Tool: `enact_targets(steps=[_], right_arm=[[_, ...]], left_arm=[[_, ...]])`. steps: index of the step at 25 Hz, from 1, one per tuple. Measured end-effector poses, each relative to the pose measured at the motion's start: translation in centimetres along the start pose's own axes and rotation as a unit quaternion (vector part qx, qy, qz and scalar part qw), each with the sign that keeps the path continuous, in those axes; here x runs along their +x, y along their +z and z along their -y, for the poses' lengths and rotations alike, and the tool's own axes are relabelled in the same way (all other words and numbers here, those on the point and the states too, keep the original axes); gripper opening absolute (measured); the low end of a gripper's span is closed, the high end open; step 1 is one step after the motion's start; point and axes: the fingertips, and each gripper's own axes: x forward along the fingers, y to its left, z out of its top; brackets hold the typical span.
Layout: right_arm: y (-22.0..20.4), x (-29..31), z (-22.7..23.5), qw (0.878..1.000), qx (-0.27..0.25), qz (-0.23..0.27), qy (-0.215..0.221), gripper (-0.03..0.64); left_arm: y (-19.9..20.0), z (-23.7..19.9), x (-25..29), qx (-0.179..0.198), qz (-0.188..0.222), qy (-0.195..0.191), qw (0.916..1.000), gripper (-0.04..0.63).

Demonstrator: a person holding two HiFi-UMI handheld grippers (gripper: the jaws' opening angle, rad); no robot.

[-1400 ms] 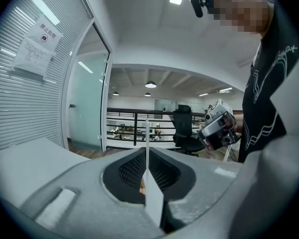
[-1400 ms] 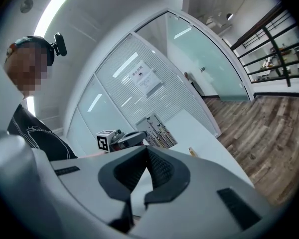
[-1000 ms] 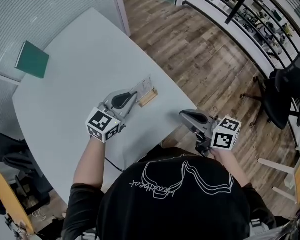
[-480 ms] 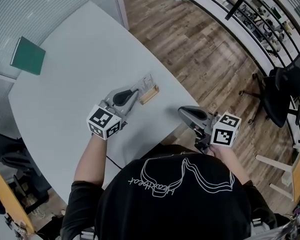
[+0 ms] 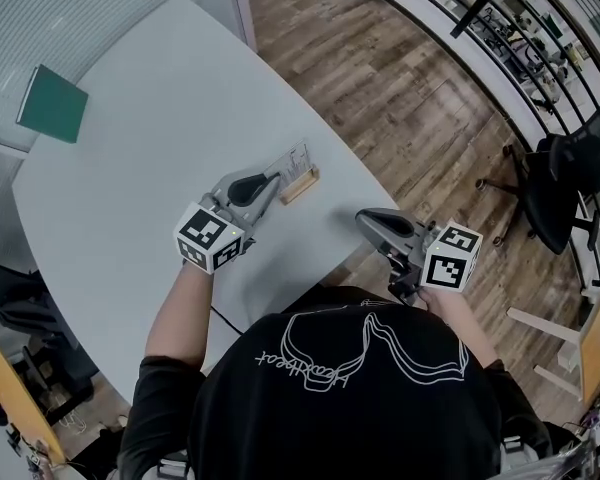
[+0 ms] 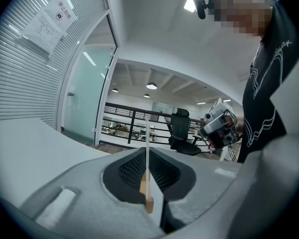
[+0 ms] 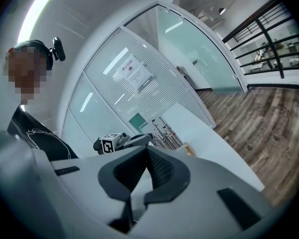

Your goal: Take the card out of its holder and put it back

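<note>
A thin white card stands on edge at a small wooden holder near the table's right edge. My left gripper is shut on the card. In the left gripper view the card runs upright between the jaws, its lower end at the wooden holder; whether it sits in the slot I cannot tell. My right gripper hangs shut and empty off the table's near right edge, apart from the holder. The right gripper view shows its jaws together, with the left gripper, the card and the holder beyond.
The white table carries a green book at its far left corner. Wooden floor lies to the right, with a black office chair and a railing beyond. A glass partition stands behind the table.
</note>
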Motion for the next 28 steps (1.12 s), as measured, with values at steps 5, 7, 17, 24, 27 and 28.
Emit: enact_targets(steps=[5,7,17,24,27,28], right_arm=[[-0.3,0.1,0.2,1.000,0.002,-0.001,-0.003,0.009],[-0.4,0.2,0.2,1.000,0.005,-0.001,-0.003,0.009],[-0.6,0.7,0.1,1.000,0.007,0.004,-0.002,0.009],[-0.7,0.6,0.6,1.000,0.012,0.007,-0.005,0.009],[-0.8,0.5,0.7,1.000,0.014,0.009,-0.004,0.009],[-0.8,0.4,0.8,1.000,0.014,0.010,-0.004,0.009]], left_arm=[[-0.2,-0.1,0.2,0.004,-0.003,-0.002,1.0000,0.025],[-0.3,-0.1,0.3,0.004,-0.005,-0.002,1.0000,0.025],[-2.1,-0.2,0.5,0.003,-0.022,0.002,0.9998,0.025],[-3.4,0.0,0.9,0.005,-0.043,0.003,0.9991,0.025],[-4.2,0.3,1.2,0.017,-0.058,0.006,0.9981,0.025],[-4.3,0.4,1.3,0.019,-0.061,0.007,0.9979,0.025]])
